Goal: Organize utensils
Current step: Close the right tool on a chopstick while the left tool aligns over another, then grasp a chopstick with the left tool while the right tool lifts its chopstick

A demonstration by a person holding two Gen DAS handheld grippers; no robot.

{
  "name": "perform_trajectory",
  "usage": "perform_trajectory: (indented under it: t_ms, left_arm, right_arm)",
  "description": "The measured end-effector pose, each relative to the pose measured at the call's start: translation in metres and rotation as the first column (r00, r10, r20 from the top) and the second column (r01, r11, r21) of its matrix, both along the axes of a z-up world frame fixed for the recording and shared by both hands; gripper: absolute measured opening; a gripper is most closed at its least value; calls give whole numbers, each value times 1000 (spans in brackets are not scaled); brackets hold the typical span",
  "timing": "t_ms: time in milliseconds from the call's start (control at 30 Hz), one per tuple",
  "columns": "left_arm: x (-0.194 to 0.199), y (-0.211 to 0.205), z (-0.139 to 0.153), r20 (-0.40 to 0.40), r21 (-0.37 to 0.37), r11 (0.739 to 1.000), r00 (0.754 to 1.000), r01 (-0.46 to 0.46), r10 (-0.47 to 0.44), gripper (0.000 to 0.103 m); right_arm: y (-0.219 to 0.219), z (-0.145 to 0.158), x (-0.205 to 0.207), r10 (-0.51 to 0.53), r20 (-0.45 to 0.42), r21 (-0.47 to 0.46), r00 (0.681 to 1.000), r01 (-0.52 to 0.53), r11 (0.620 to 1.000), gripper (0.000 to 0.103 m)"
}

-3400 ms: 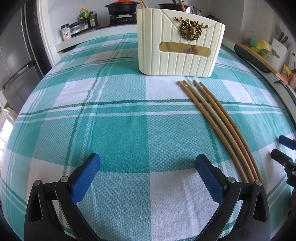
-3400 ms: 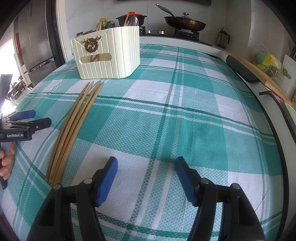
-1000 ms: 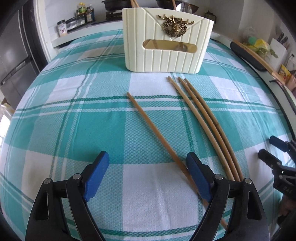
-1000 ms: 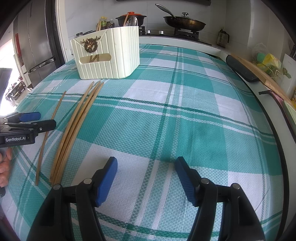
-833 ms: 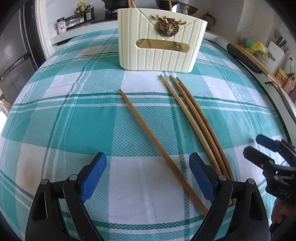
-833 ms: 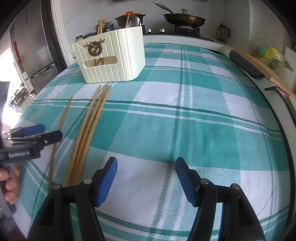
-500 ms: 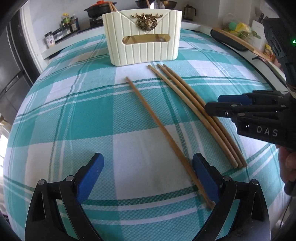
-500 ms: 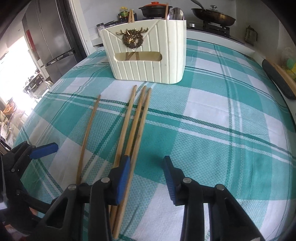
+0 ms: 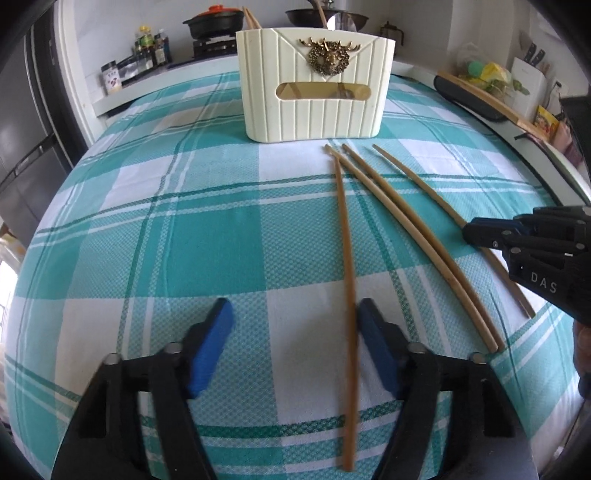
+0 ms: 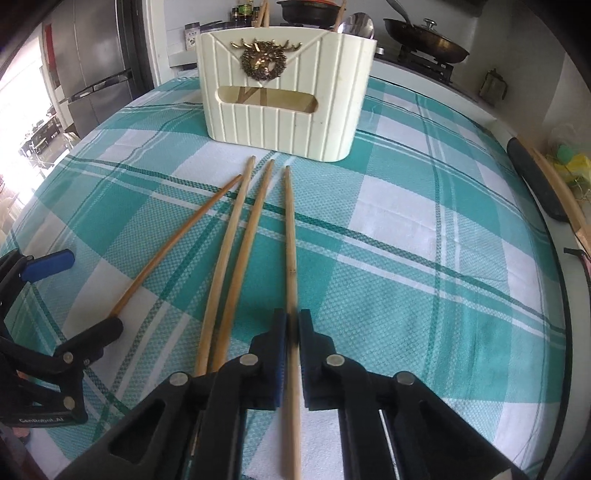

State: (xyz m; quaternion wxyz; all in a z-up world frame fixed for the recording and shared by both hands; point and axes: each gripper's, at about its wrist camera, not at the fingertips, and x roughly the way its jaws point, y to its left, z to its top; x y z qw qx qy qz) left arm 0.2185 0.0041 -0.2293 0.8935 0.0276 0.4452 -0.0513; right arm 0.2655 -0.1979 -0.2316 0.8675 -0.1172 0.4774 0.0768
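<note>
Several long bamboo chopsticks lie on the teal plaid tablecloth [image 9: 207, 236] in front of a cream utensil holder [image 9: 314, 107] [image 10: 284, 110] with a gold deer emblem. My left gripper [image 9: 293, 343] [image 10: 96, 291] is closing around the leftmost chopstick [image 9: 347, 280] [image 10: 173, 247]. That stick lies close to the right pad [image 9: 373, 343]; the left pad is still clear of it. My right gripper [image 10: 291, 325] [image 9: 467, 234] is shut on the rightmost chopstick [image 10: 290, 240] [image 9: 417, 184]. Two chopsticks [image 10: 236, 251] lie side by side between them.
The holder has chopsticks and a spoon [image 10: 356, 24] standing in it. Behind the table are a stove with a pot [image 9: 214, 22] and a pan [image 10: 424, 40]. A cutting board [image 9: 480, 99] lies along the right edge, a fridge [image 10: 96, 66] stands on the left.
The right gripper came across to the chopsticks and shut on the rightmost one, now apart from the bundle. The left jaws narrowed around the leftmost chopstick, which has swung toward the others.
</note>
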Motion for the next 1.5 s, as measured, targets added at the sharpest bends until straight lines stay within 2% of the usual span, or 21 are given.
perform_trajectory:
  t_ms: [67,100,267,400,433,467,500,533,567,600,700,767,933,1033,1167,1267,1333,1367,1400,1433,1500]
  left_arm:
    - [1,1,1,3,5,1000,1000,-4,4,12]
    - [0,4,1,5,1,1000,1000,-13,13,9]
    - [-11,27,2,7,-12,993,993,-120,120,7]
    - [-23,46,3,-4,-25,984,985,-174,174,9]
    - [-23,48,3,-13,-32,985,985,-172,172,12]
    - [-23,50,3,-22,-40,986,986,-164,164,23]
    - [-22,50,4,-32,-53,987,988,-150,149,42]
    - [-21,52,5,-40,-70,988,990,-135,133,52]
    - [-20,52,6,-45,-86,989,992,-121,117,67]
    - [-19,54,7,-55,-105,989,994,-101,96,71]
    - [-9,55,5,-114,-143,989,993,-30,14,72]
    - [-1,51,7,-137,-112,993,990,29,-44,72]
    - [27,41,6,-185,-31,990,973,136,-139,72]
    - [50,34,5,-200,19,985,966,173,-166,73]
    - [82,28,5,-248,30,979,951,201,-187,76]
    - [103,29,4,-280,30,979,942,202,-186,79]
    - [109,29,6,-275,35,983,948,179,-163,65]
    - [110,29,8,-261,33,984,952,175,-161,41]
    - [110,29,10,-253,22,986,955,168,-157,12]
    - [110,30,10,-252,9,988,956,155,-147,6]
    - [108,32,10,-228,-14,992,965,129,-128,4]
  right_arm:
    - [-13,0,-8,-48,15,5,999,48,999,6]
    - [-21,0,-13,-72,24,16,997,71,997,6]
    - [-55,1,-40,-171,49,30,984,170,985,6]
    - [-73,2,-60,-200,48,45,979,198,979,7]
    - [-76,3,-63,-200,51,65,978,197,978,7]
    - [-79,4,-66,-197,58,93,979,191,977,8]
    - [-83,5,-68,-191,57,119,980,183,976,12]
    - [-85,5,-68,-186,50,128,981,178,976,18]
    - [-85,5,-68,-179,40,122,983,173,977,34]
    - [-85,6,-67,-167,31,114,985,163,980,45]
    - [-82,6,-65,-106,-13,88,994,107,990,46]
    - [-79,3,-61,-54,-72,50,996,58,997,46]
    - [-71,5,-53,47,-147,-16,988,-50,999,46]
    - [-72,5,-37,57,-185,-1,981,-59,998,46]
    - [-73,5,-3,43,-187,11,981,-41,999,45]
    - [-71,5,28,17,-179,20,984,-14,1000,38]
    - [-69,5,46,-4,-168,30,986,9,1000,33]
    - [-67,6,54,-11,-158,25,987,15,1000,25]
    - [-66,6,60,-13,-156,31,988,18,999,14]
    - [-64,6,65,-16,-152,34,988,21,999,10]
    - [-58,6,70,-9,-130,17,991,11,1000,7]
